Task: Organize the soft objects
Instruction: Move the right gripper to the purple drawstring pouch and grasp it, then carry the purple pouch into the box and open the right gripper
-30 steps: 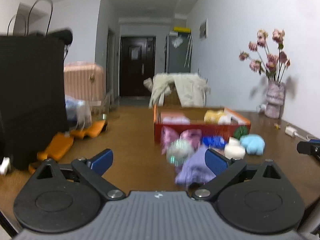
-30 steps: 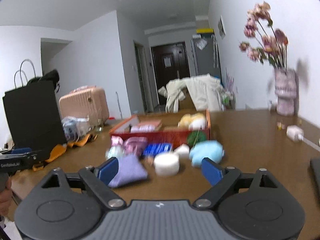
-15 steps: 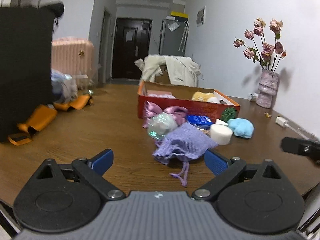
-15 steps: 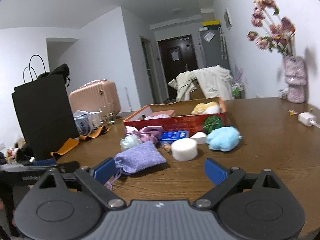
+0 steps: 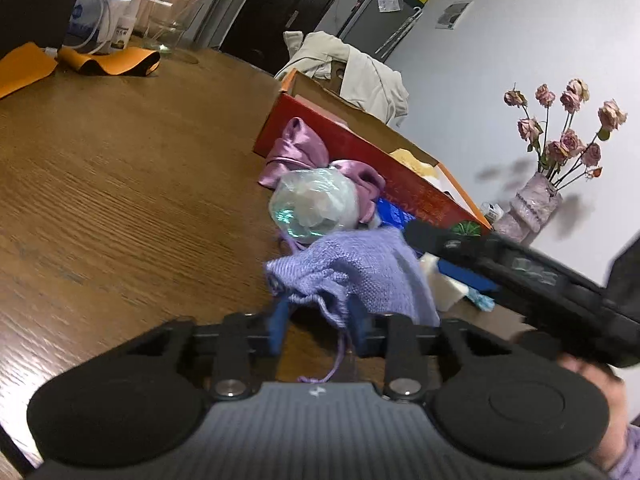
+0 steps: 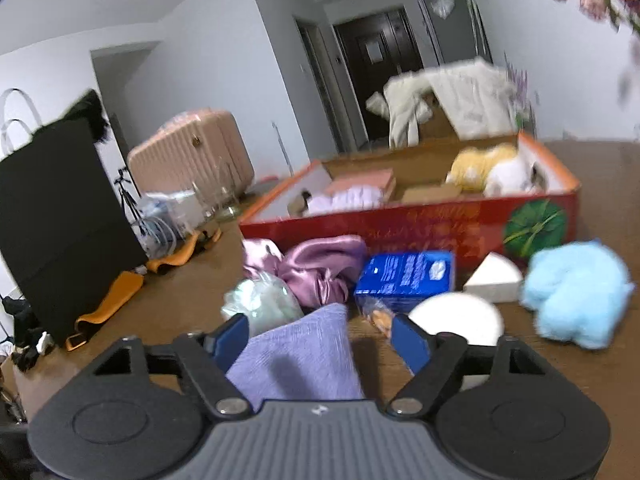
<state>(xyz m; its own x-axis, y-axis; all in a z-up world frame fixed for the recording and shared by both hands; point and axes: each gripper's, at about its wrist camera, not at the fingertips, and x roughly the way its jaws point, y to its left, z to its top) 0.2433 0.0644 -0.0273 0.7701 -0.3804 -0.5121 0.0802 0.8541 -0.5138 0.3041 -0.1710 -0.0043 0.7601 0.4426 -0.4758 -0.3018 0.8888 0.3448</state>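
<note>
A purple knitted drawstring pouch (image 5: 360,268) lies on the brown table, in front of the red box (image 5: 360,152). My left gripper (image 5: 320,330) is closing, and its blue pads press on the pouch's gathered neck. In the right wrist view the pouch's (image 6: 296,360) other end lies between the blue fingers of my right gripper (image 6: 320,340). Those jaws are closing too, with a gap still on the right side. The right gripper's dark body (image 5: 520,272) crosses the left wrist view, hiding part of the pile.
Behind the pouch lie a clear bag of pale stuff (image 6: 260,304), a pink satin scrunchie (image 6: 316,268), a blue packet (image 6: 404,276), a white round sponge (image 6: 456,316) and a light blue fluffy piece (image 6: 572,288). A black bag (image 6: 60,208) stands left; a vase (image 5: 528,208) stands far right.
Both grippers moved forward and down onto the purple pouch, one from each end. The left wrist rolled and its jaws went from wide to narrow on the neck. The right jaws narrowed.
</note>
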